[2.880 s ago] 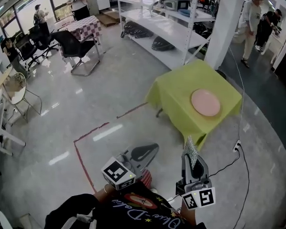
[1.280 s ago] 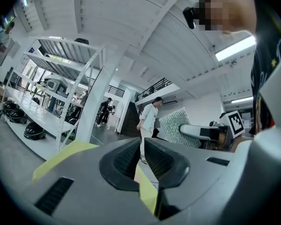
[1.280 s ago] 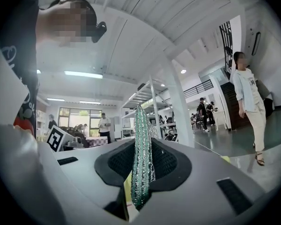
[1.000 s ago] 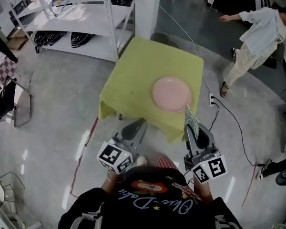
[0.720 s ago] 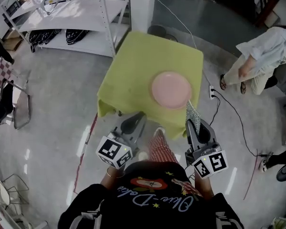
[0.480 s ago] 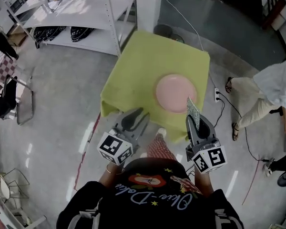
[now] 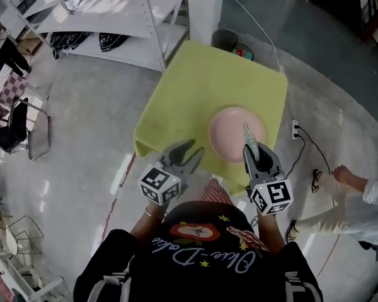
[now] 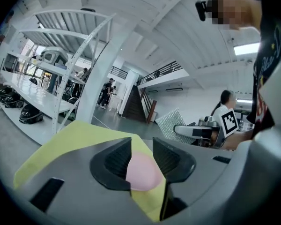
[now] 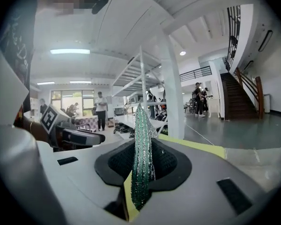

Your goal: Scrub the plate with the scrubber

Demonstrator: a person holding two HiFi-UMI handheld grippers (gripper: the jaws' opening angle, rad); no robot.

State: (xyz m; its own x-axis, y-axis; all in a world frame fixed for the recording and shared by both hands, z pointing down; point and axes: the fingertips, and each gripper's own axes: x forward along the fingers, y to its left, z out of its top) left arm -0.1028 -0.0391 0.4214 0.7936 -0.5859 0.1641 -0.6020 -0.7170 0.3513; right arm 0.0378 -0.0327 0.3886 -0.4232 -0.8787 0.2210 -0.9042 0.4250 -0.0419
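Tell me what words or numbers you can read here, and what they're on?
Shirt: white curly writing, upside down, too warped to read surely.
Cubes on the left gripper, whose fingers have just been opening with nothing between them, and the right gripper: square patterns only, no letters.
Nothing else is readable.

I find only one piece of writing: white cursive lettering across the black shirt (image 7: 192, 263) in my head view, hyphenated, too warped to read surely.
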